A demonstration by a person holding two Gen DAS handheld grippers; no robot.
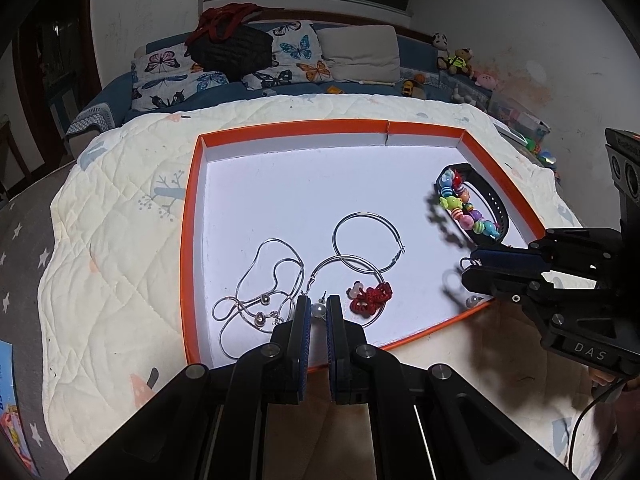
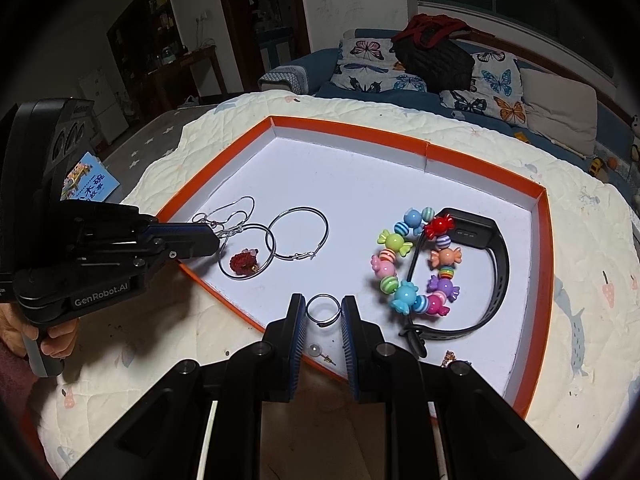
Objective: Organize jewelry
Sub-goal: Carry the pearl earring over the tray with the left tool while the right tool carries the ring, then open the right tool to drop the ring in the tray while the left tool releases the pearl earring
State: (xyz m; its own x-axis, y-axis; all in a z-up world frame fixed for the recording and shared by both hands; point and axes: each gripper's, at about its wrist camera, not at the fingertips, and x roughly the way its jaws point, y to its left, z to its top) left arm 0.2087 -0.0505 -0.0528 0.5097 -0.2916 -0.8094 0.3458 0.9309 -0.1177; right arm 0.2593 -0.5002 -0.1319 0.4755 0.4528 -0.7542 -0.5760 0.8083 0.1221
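An orange-rimmed white tray (image 1: 288,128) (image 2: 352,130) holds jewelry. My left gripper (image 1: 319,307) (image 2: 214,240) has its jaws close around a pearl stud earring (image 1: 319,309) near the tray's front edge. Beside it lie a silver chain necklace (image 1: 260,280), two silver hoop earrings (image 1: 368,240) (image 2: 298,234) and a red knotted charm (image 1: 370,298) (image 2: 242,262). My right gripper (image 2: 323,310) (image 1: 470,268) has its jaws on either side of a small silver ring (image 2: 323,311). A second pearl stud (image 2: 316,350) lies between its fingers. A colourful candy-bead bracelet (image 2: 416,256) (image 1: 466,204) overlaps a black watch band (image 2: 492,268) (image 1: 496,204).
The tray sits on a cream quilt (image 1: 120,216) over a low table. A sofa with butterfly pillows (image 1: 224,68), a dark bag (image 1: 232,48) and toys stands behind. A blue booklet (image 2: 90,182) lies on the grey star carpet to the left.
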